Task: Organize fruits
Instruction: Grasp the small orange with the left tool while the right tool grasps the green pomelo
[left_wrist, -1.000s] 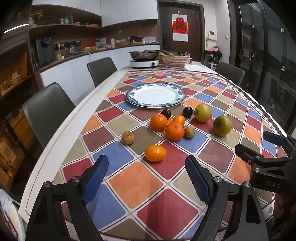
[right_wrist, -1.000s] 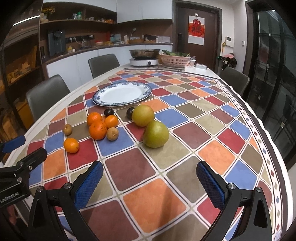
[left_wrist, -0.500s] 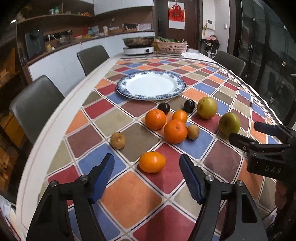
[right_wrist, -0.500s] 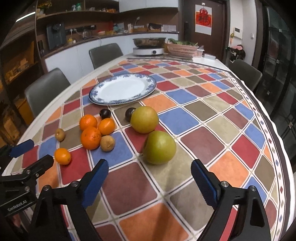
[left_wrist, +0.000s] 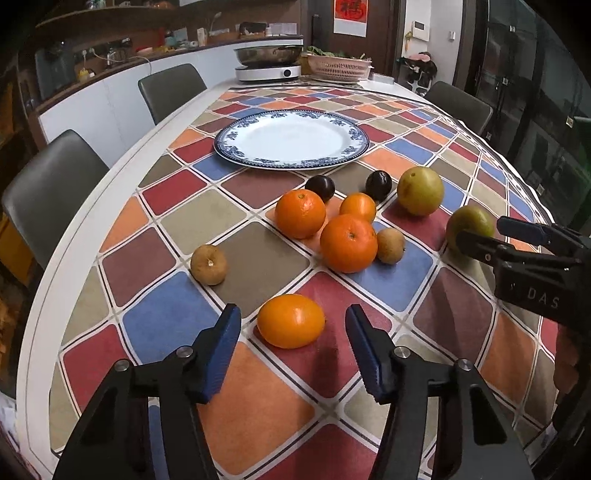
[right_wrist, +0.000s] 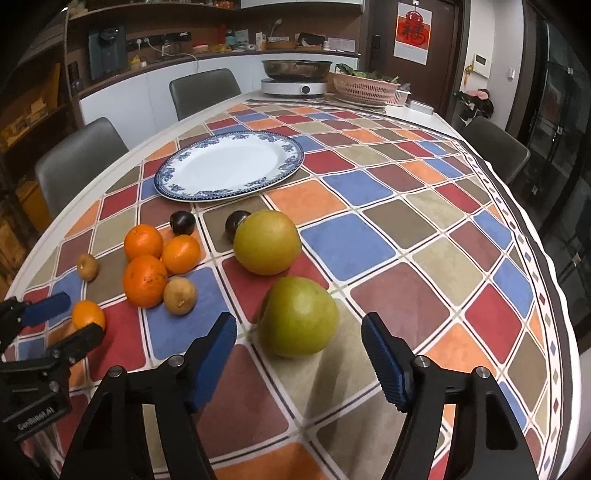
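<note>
Four oranges (left_wrist: 291, 321), two pears (right_wrist: 297, 316), two plums (left_wrist: 320, 187), two brown fruits (left_wrist: 208, 264), one plate (left_wrist: 291, 139).

A white-edged table (left_wrist: 92, 206) carries a tablecloth (left_wrist: 258, 258) of red, blue, orange and tan squares. On the cloth lie an empty blue-rimmed plate (left_wrist: 291, 138), two dark plums (left_wrist: 320, 187) just before it, four oranges (left_wrist: 348, 242), one of them apart and nearest, two small brown fruits (left_wrist: 208, 264), and two large yellow-green pears (right_wrist: 297, 316). At the far end stand an induction cooker (left_wrist: 268, 72) with a pan and a pink basket (left_wrist: 340, 66).
</note>
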